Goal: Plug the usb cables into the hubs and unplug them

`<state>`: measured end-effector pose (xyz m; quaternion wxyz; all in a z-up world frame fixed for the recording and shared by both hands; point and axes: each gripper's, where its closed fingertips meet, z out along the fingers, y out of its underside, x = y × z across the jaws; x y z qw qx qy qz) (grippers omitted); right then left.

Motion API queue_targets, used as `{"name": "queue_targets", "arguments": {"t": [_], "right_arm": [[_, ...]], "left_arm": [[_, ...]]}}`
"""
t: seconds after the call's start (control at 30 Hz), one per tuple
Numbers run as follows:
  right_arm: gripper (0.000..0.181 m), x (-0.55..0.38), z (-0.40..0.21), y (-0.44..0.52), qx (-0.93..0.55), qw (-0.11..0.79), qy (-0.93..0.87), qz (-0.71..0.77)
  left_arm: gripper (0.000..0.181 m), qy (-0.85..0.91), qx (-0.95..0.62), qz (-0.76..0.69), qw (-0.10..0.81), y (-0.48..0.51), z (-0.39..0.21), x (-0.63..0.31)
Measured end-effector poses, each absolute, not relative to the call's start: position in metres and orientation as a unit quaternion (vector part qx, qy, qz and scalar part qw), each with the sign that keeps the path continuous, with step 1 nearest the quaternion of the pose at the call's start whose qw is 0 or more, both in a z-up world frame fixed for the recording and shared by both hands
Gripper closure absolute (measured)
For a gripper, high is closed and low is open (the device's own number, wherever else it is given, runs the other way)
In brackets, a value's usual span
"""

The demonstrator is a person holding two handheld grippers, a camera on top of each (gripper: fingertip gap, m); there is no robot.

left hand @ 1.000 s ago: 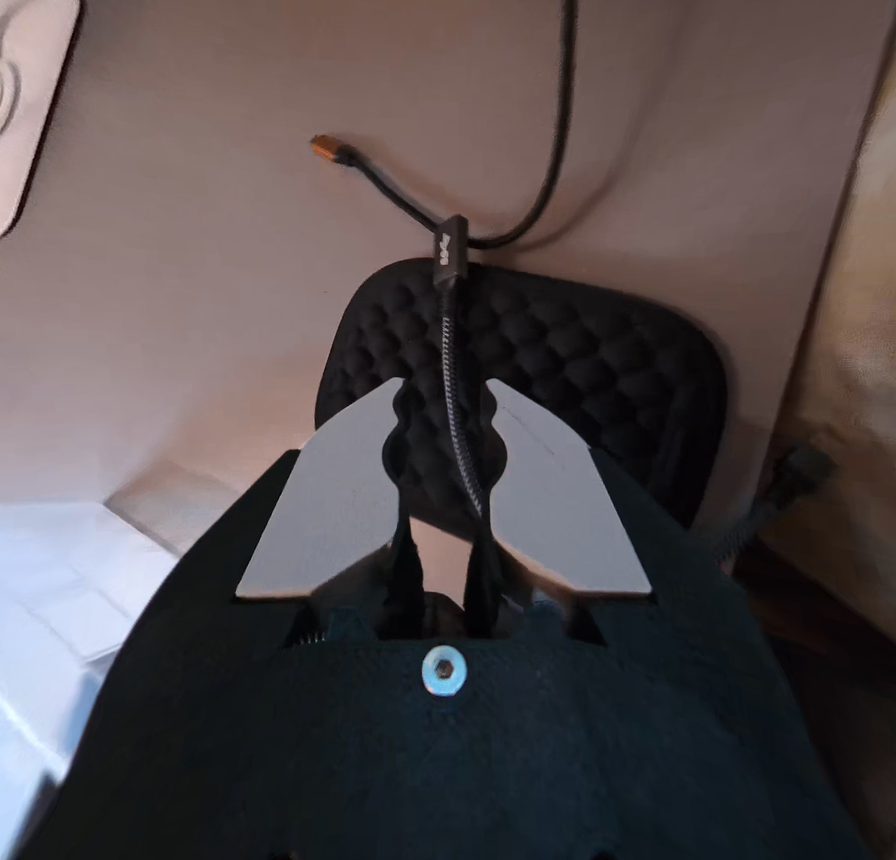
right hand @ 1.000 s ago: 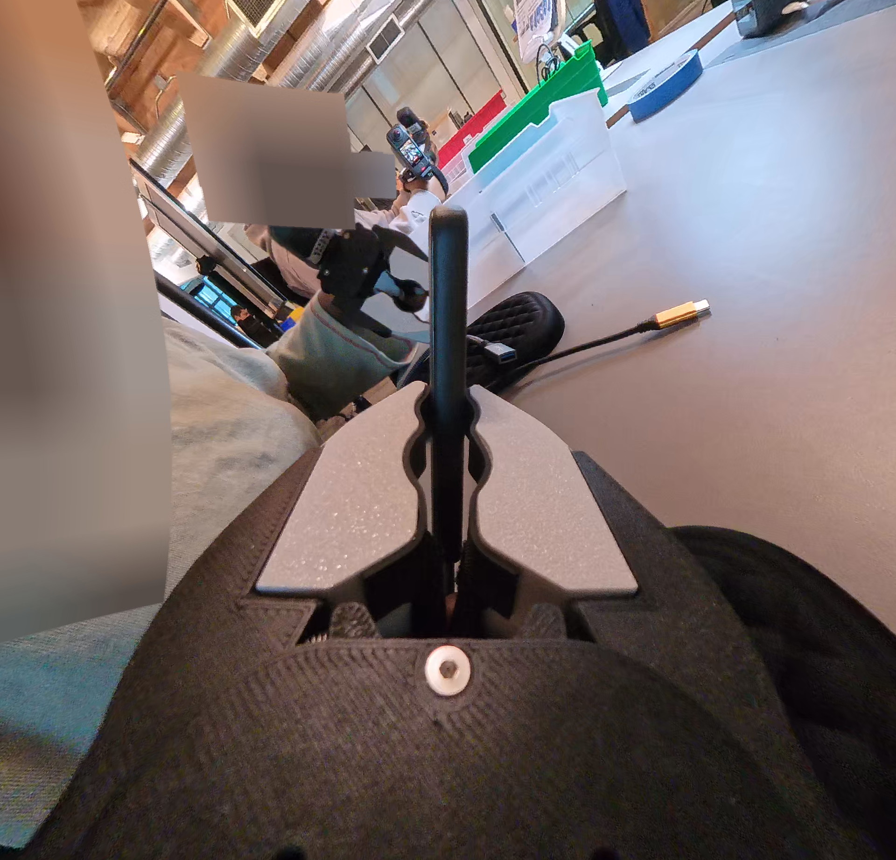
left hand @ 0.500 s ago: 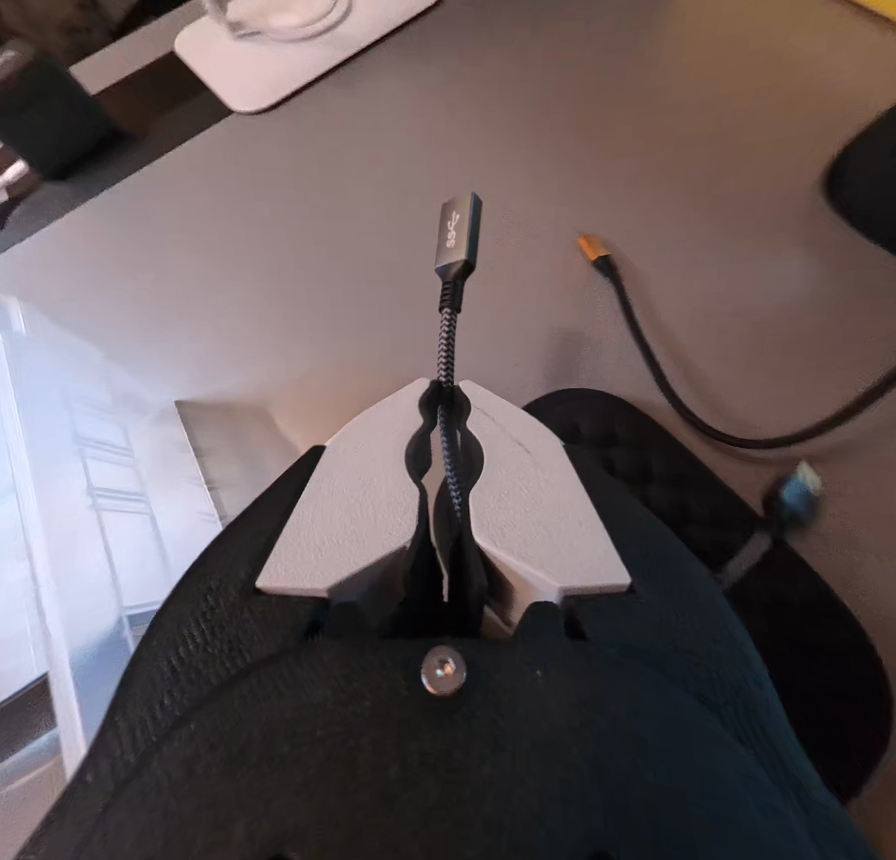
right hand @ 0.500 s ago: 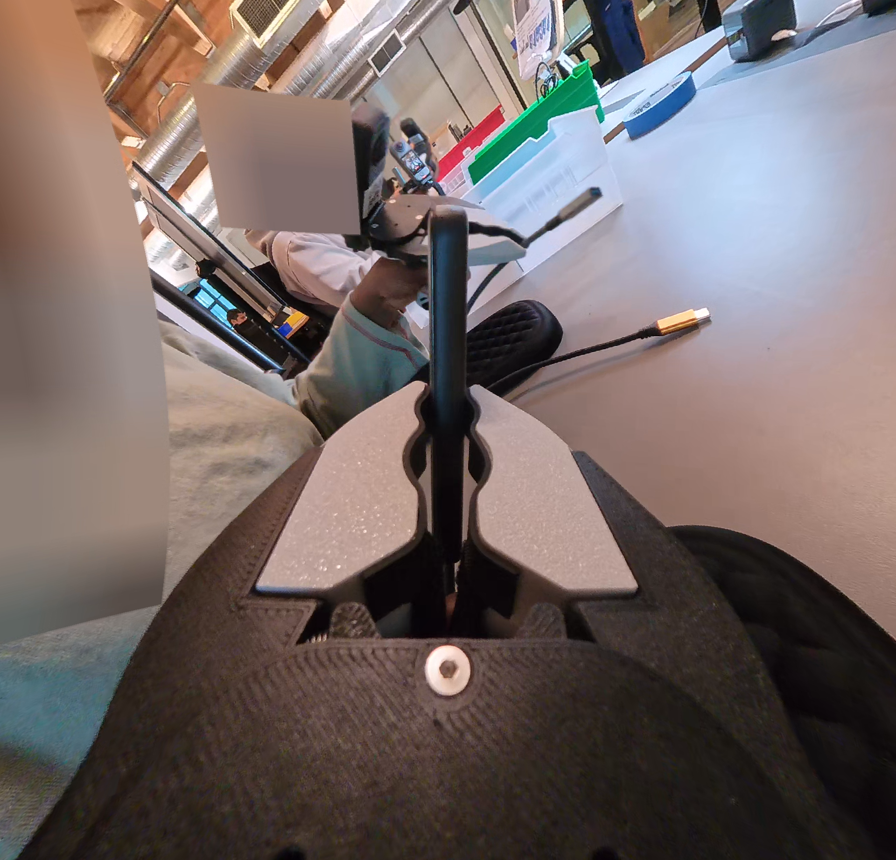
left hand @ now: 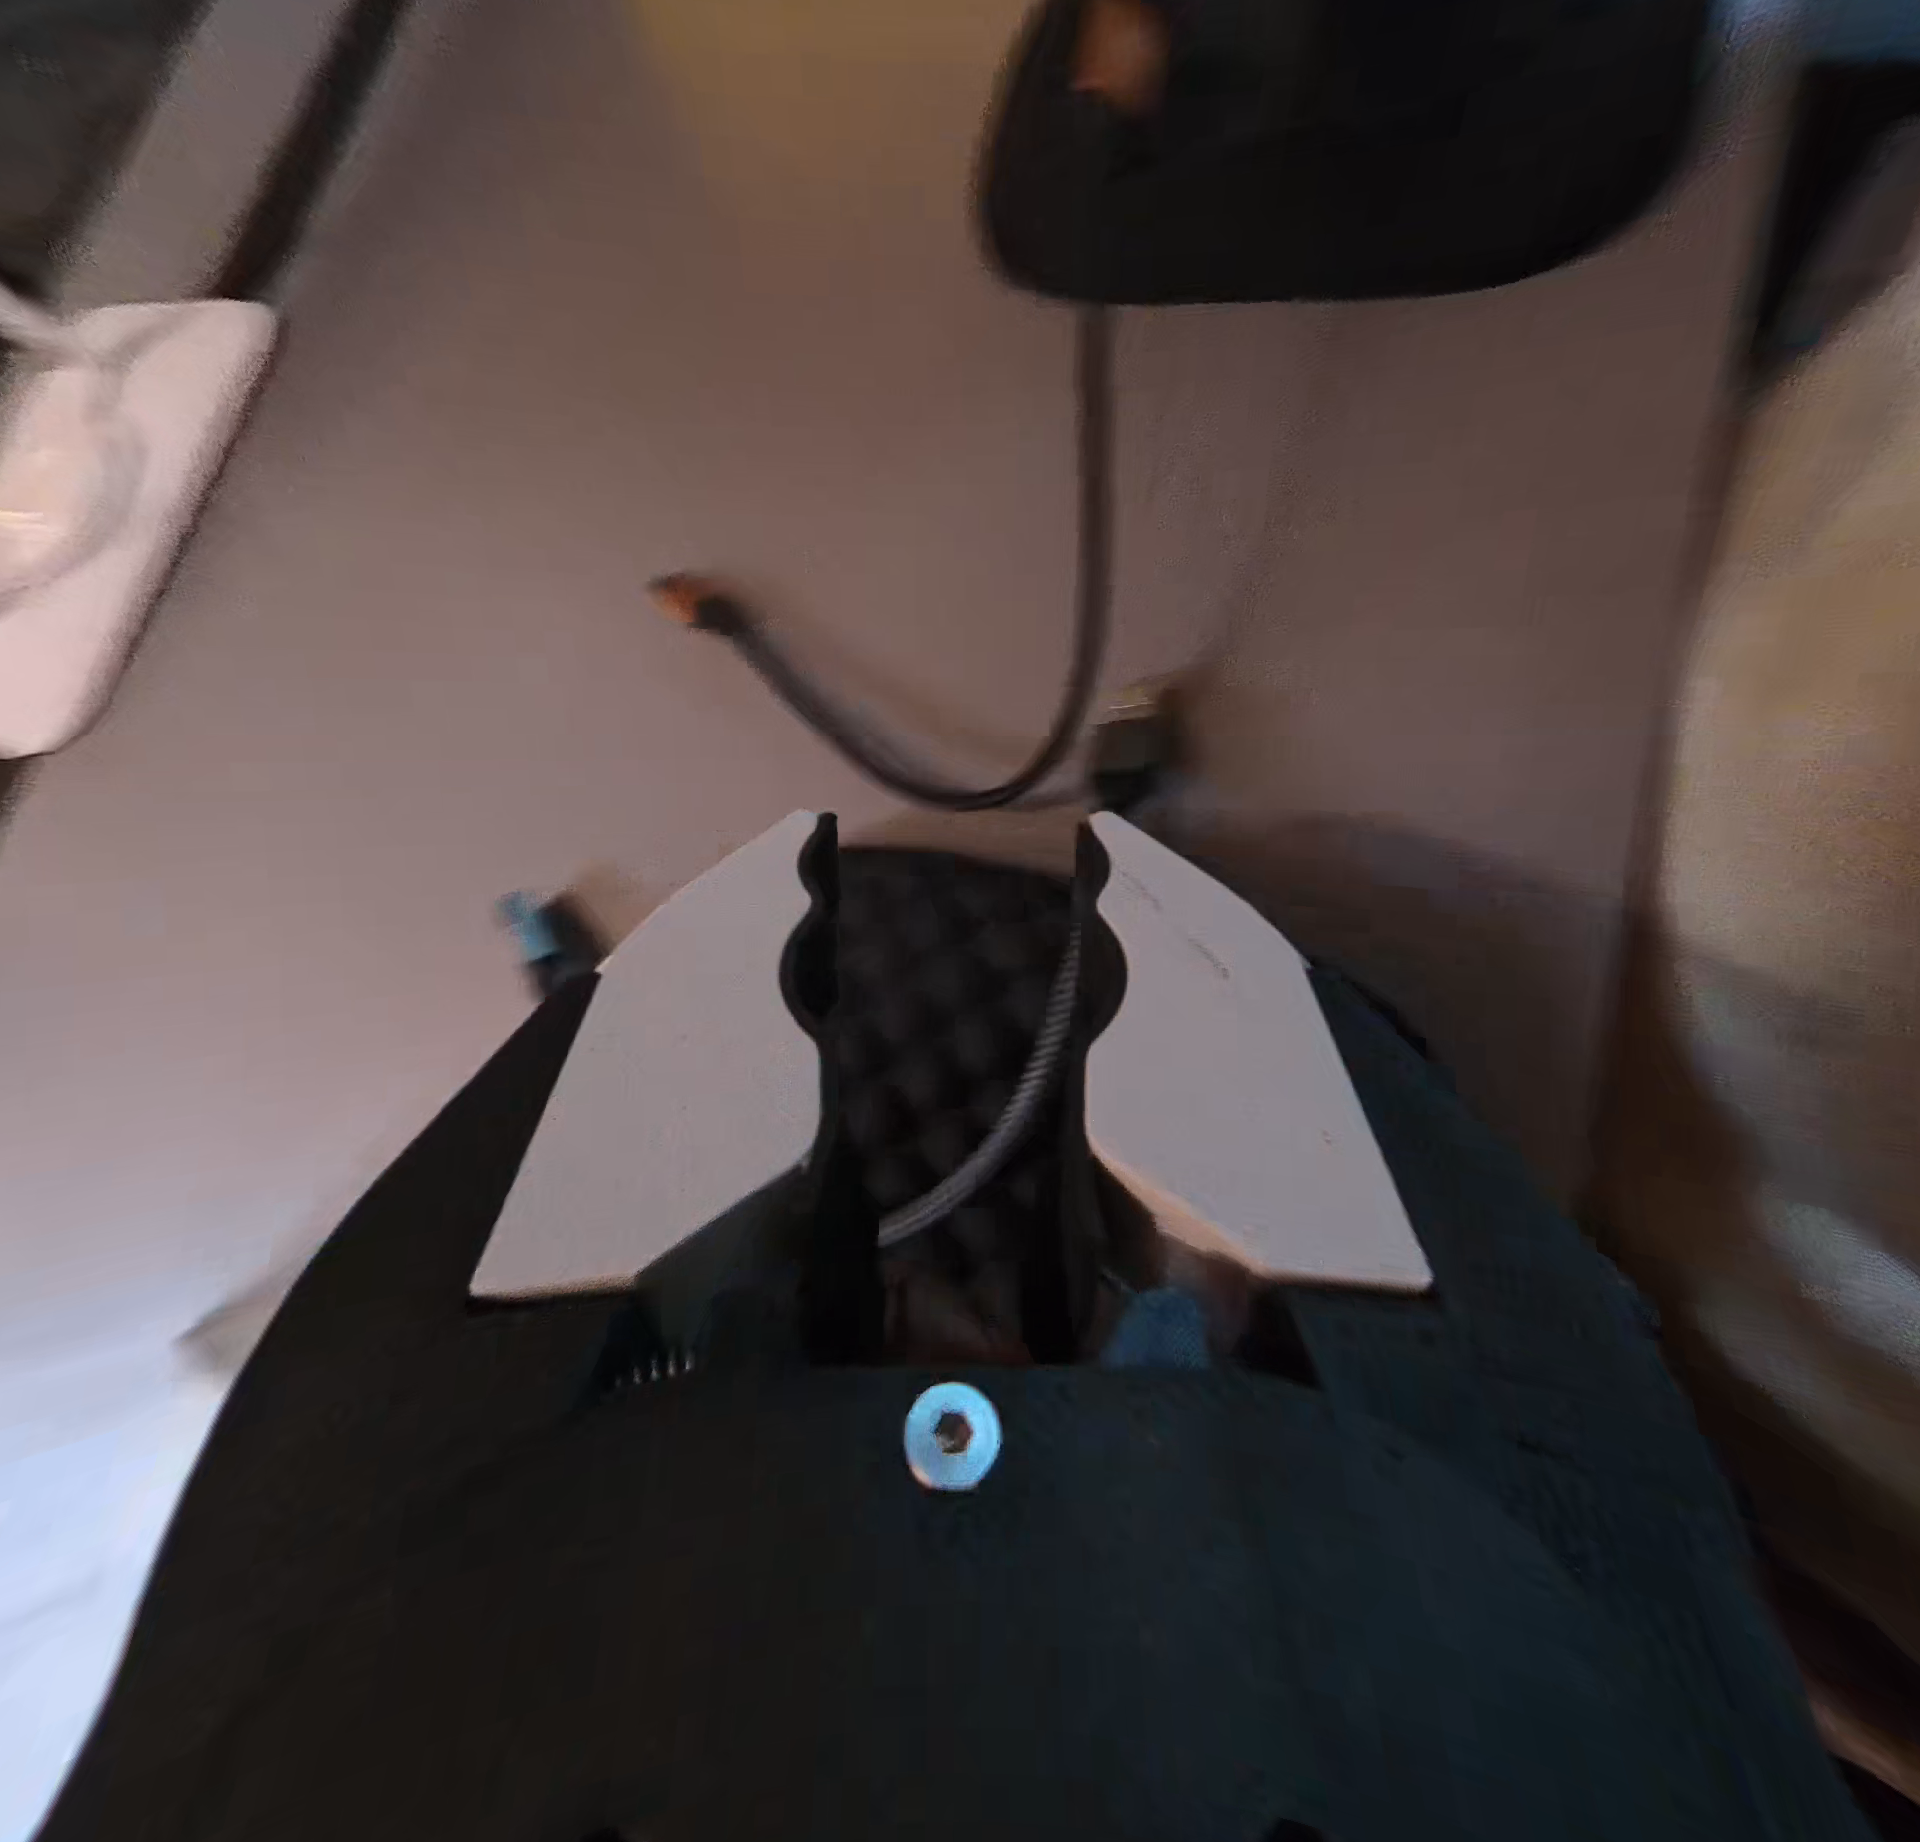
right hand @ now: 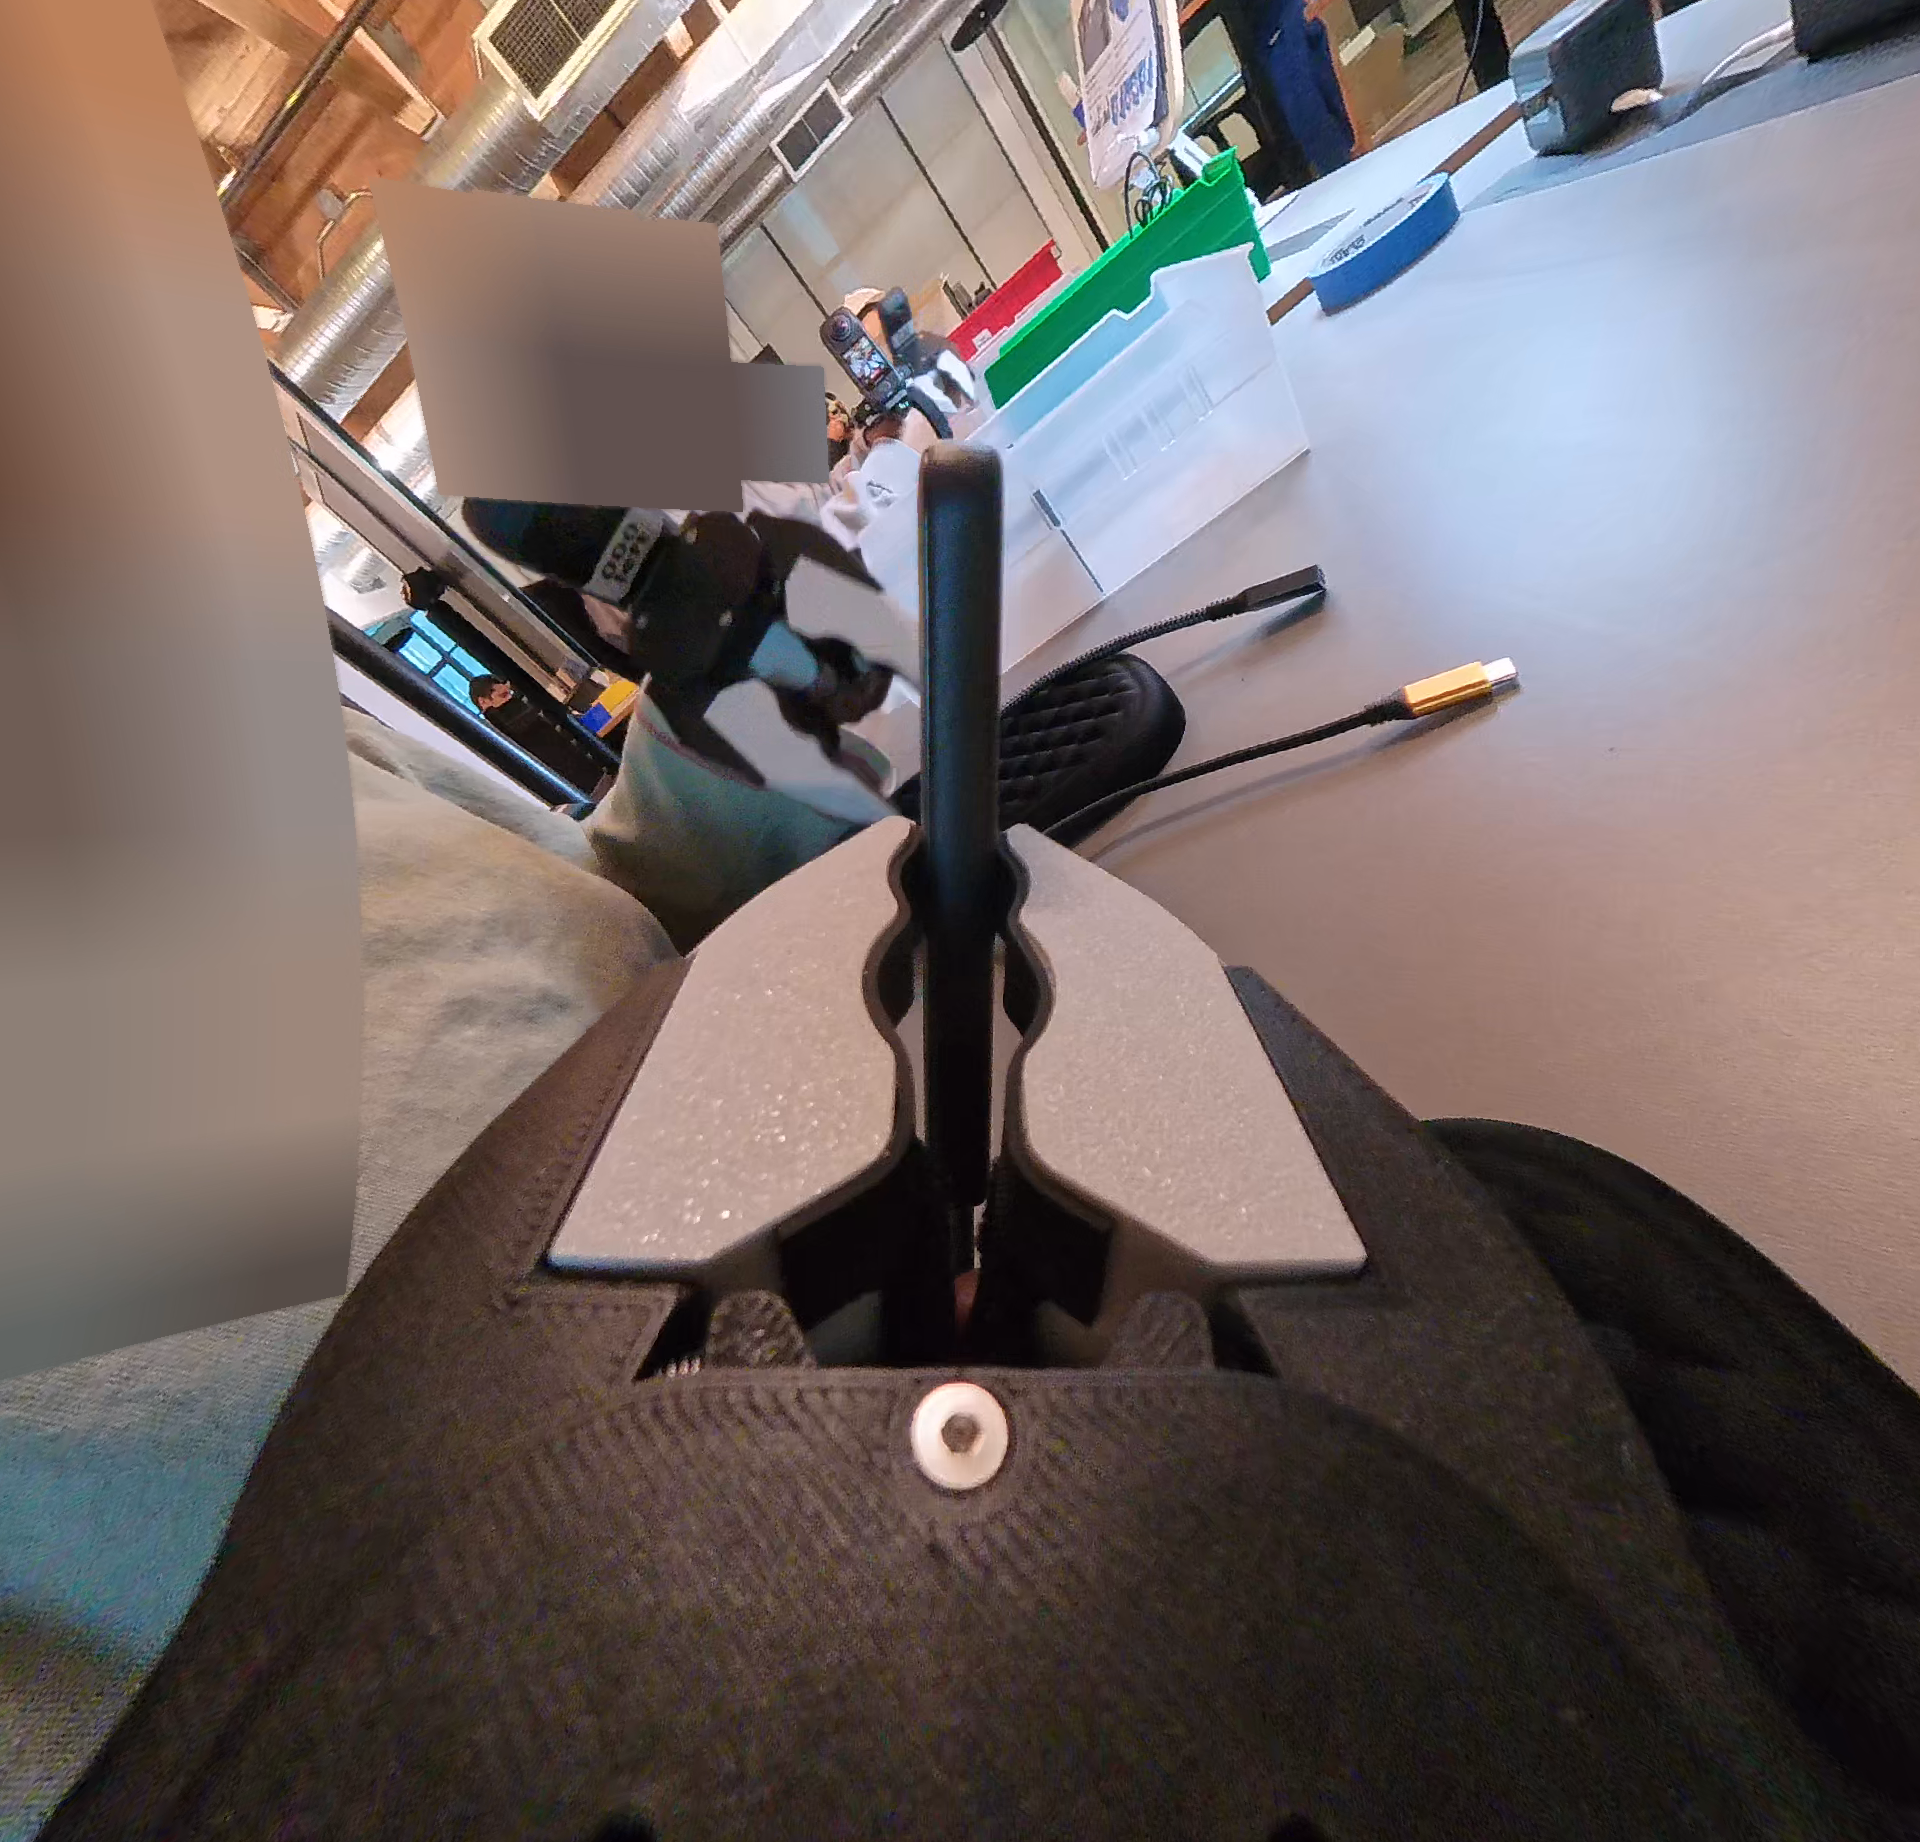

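My left gripper (left hand: 954, 836) is open and empty above a black quilted pouch (left hand: 935, 1044). A grey braided cable (left hand: 1039, 1054) runs across the pouch between the fingers. Its grey connector (left hand: 1132, 743) lies on the table just past the right fingertip. In the right wrist view that connector (right hand: 1283, 587) lies flat on the table. A black cable with a gold plug (left hand: 681, 592) lies farther out; it also shows in the right wrist view (right hand: 1455, 680). My right gripper (right hand: 958, 842) is shut on a thin black hub (right hand: 961, 597), held upright on edge.
A white tray (right hand: 1164, 442), green and red bins and a blue tape roll (right hand: 1382, 244) stand on the grey table (right hand: 1558, 857). A white pad (left hand: 104, 504) lies at the left. A small blue connector (left hand: 530, 930) sits beside the pouch. A person's sleeve is close on the right gripper's left. Tip to tip, the grippers are about 15 cm apart.
My left gripper has opened and let go of the braided cable, which now lies on the table and pouch. The left gripper swung down over the pouch. The right gripper still holds the hub.
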<state>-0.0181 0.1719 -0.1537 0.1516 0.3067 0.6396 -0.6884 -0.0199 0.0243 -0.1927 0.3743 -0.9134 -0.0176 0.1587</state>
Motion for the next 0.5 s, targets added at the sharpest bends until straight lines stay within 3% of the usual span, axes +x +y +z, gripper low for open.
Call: {"name": "queue_targets", "arguments": {"t": [0.5], "right_arm": [[0.169,-0.020,-0.152,0.178,0.311,0.138,0.632,-0.697]], "left_arm": [[0.147,-0.029,-0.949,-0.007,0.313,0.051,-0.253,-0.003]]}}
